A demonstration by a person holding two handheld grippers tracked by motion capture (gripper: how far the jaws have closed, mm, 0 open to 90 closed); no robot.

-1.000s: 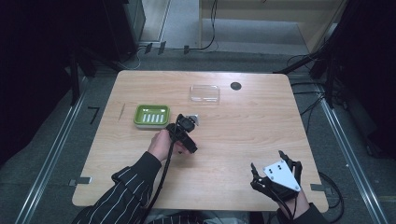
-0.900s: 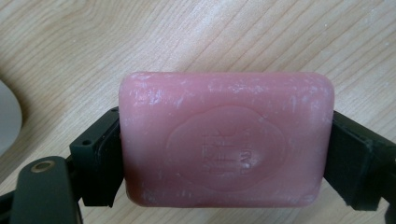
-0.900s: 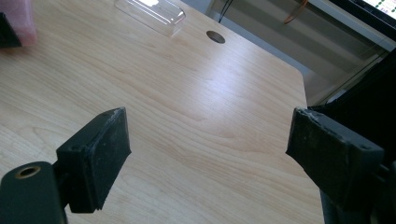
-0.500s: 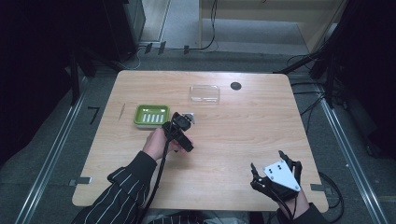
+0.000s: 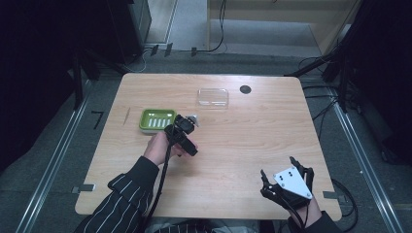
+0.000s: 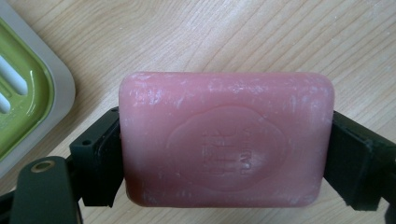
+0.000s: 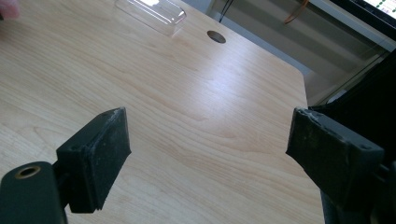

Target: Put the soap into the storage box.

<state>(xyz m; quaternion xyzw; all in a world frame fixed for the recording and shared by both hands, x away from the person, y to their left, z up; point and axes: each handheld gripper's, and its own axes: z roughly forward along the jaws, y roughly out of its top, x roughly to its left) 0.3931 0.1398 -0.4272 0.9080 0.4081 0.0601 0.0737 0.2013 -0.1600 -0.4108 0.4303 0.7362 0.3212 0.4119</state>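
Pink soap bar sits clamped by its two ends in my left gripper, above the table just beside the green soap dish. My right gripper gapes, holding nothing.

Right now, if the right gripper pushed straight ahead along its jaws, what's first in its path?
Mostly bare table. The right gripper stands open and empty, aimed toward the far edge; the clear lid and round hole lie further along, though depth is hard to judge.

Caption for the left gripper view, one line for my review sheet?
Left gripper clamps a pink soap bar by its ends above the wooden table, beside the green soap dish.
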